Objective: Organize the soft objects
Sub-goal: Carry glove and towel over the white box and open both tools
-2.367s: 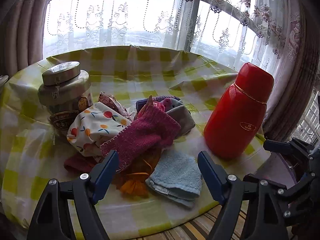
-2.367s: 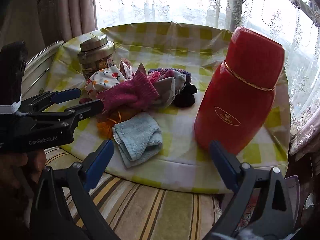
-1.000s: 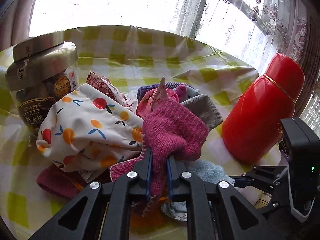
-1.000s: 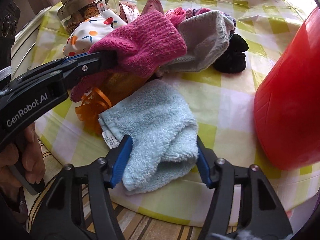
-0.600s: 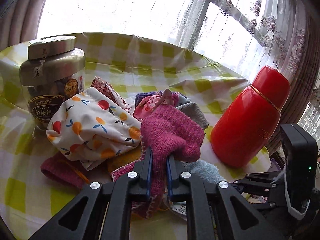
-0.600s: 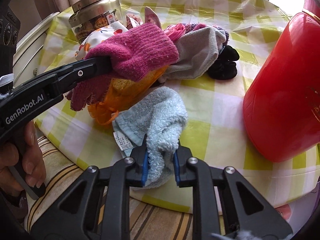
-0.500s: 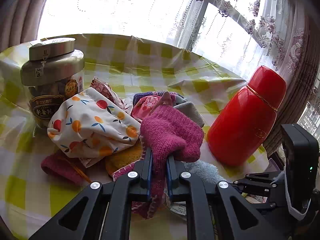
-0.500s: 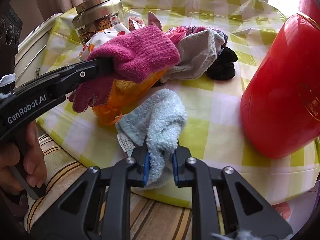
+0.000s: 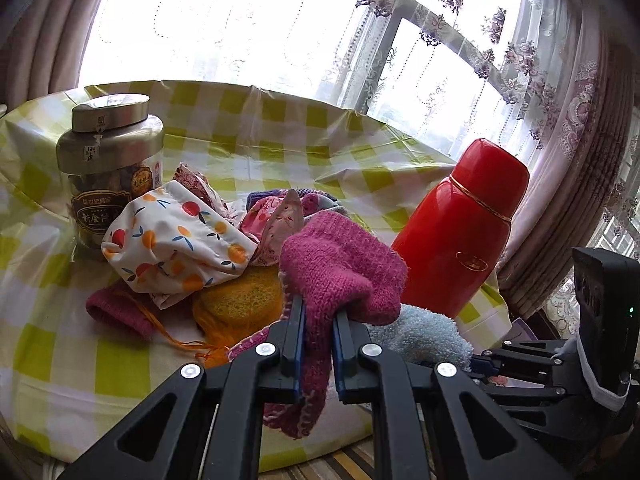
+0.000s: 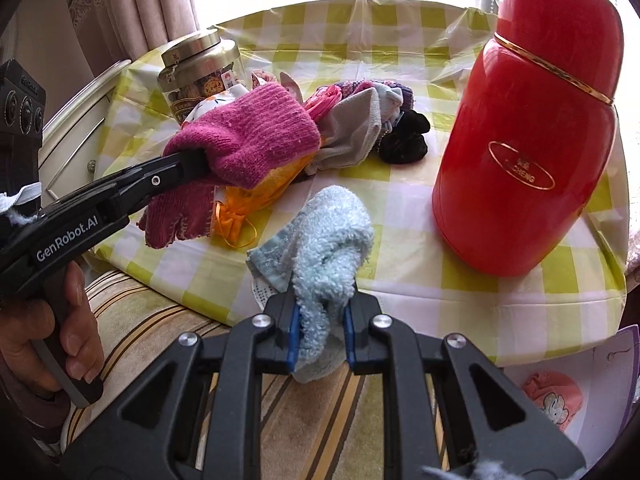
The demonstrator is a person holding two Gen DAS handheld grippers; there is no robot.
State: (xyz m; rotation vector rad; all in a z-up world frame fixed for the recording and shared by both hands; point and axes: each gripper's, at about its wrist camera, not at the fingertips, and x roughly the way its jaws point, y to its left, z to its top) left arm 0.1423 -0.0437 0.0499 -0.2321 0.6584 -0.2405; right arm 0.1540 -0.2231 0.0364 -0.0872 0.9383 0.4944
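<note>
**A:** Why are both cloths up off the table at once?

**B:** My guess is they are being pulled apart from the heap so each can be laid out alone. The left gripper (image 9: 317, 334) is pinched tight on the pink knitted glove (image 9: 340, 276), and the right gripper (image 10: 319, 334) is pinched on the light blue towel (image 10: 328, 236). Neither has any gap left beyond the fabric's thickness.

**A:** Where do they sit, taking the red flask (image 10: 528, 120) as the mark?

**B:** The towel hangs in front of the flask and a little to its left, above the near edge of the checked tablecloth (image 10: 400, 280). The glove is farther left again, over the orange mesh pouch (image 10: 248, 200). The rest of the heap, the fruit-print cloth (image 9: 176, 240) and grey sock (image 10: 352, 128), lies left of the flask, with the lidded jar (image 9: 110, 172) beyond it.

**A:** Which way do the two pieces run?

**B:** The glove's long axis runs roughly level, cuff end bulging toward the flask, fingers drooping down on the near side of the grip. The towel is gripped mid-fold, so it humps up over the jaws: its long axis runs up and away from the right wrist camera, with both ends sagging.

**A:** Any risk?

**B:** Probably snagging; the pouch's orange cord (image 10: 240, 232) lies just under the glove's fingers.
</note>
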